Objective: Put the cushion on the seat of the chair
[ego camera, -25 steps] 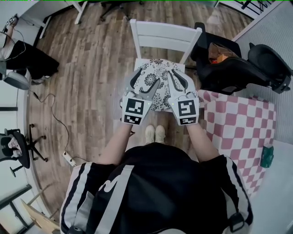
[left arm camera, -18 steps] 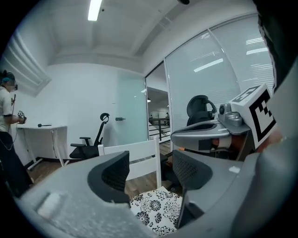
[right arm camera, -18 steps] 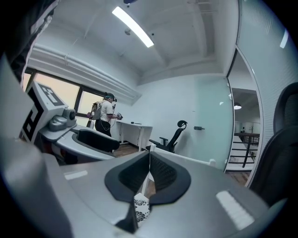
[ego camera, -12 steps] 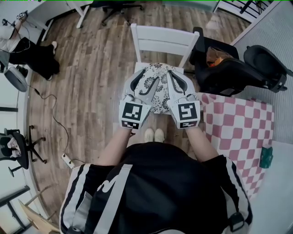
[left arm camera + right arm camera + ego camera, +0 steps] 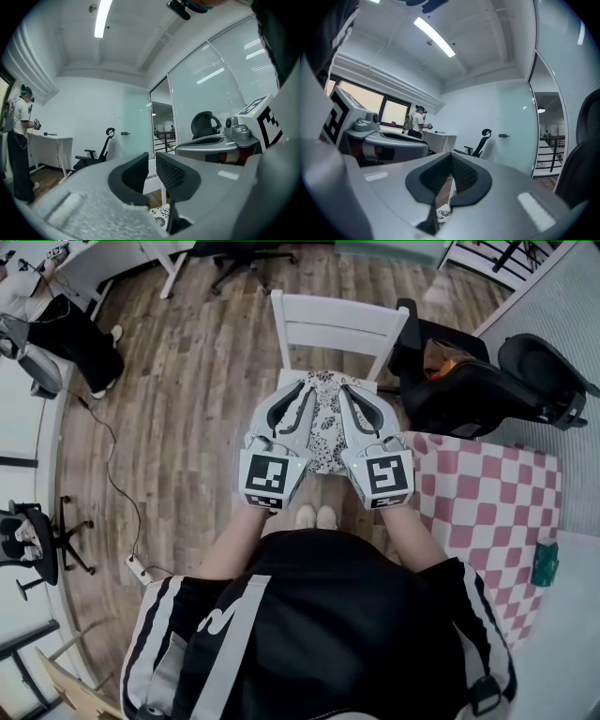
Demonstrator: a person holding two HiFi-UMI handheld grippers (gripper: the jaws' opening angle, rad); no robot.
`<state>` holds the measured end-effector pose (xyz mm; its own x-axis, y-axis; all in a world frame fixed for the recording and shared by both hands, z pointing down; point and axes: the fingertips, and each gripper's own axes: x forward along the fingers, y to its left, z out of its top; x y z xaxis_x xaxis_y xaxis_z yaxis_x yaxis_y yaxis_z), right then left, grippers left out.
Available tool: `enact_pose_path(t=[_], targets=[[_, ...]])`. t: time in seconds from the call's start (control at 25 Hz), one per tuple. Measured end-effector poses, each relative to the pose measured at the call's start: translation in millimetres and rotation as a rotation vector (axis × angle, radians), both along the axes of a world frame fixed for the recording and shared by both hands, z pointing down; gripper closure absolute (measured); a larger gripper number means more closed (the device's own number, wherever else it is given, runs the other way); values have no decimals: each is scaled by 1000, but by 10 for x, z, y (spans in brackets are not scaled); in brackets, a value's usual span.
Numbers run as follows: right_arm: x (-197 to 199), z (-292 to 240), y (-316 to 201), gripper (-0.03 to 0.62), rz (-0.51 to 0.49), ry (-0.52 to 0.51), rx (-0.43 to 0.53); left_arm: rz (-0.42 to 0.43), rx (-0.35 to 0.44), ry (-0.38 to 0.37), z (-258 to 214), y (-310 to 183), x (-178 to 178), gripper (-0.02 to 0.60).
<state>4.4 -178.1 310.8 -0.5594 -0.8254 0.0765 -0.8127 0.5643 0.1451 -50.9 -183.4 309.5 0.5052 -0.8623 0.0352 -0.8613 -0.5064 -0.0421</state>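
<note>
The floral cushion (image 5: 323,423) lies on the white chair (image 5: 337,322) seat, apparently placed. Hence both are empty: left gripper (image 5: 301,390) fingers just closing to a slit, right gripper (image 5: 346,392) fingers together.

Cushion (image 5: 326,423): only its middle strip shows; left claw (image 5: 305,390) and right claw (image 5: 345,390) cover both sides.
Chair (image 5: 337,322): seat hidden under cushion and claws; legs unseen.
Left claw: jaws just closing, slightly apart; contact with cushion unclear.
Shoes (image 5: 317,515): heels hidden by torso.
Bystander (image 5: 80,338): cut by top-left corner.
</note>
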Motion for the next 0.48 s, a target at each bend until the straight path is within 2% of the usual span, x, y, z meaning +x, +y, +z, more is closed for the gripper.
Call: enact_pose_path(t=[0.28,0.48], targets=[[10,-123,7,595,8,-16,7,-5,25,5,-87,-1,-1,579],[1,-120,8,595,-3,-47,12,0,40,6,-108,8,-6,581]])
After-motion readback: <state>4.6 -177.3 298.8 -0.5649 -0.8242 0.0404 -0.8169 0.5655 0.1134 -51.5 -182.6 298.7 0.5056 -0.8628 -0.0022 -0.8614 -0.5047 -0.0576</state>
